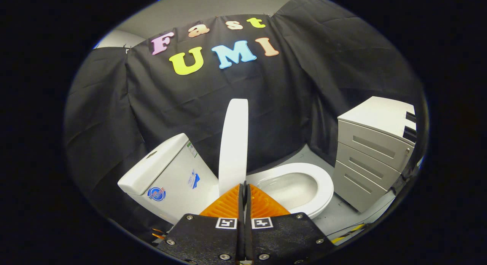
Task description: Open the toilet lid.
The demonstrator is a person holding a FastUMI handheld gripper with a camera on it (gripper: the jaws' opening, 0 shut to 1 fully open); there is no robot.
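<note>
The gripper (244, 185) has its fingers pressed together, nothing between them, their tips just below the raised toilet lid (233, 143). The lid stands nearly upright, edge-on, between the cistern (167, 173) and the open seat (304, 181). The opening appears essentially done; what remains is probably to withdraw without nudging the lid forward. A drawer cabinet (371, 150) stands just beyond the bowl, clear of any retreat.
</note>
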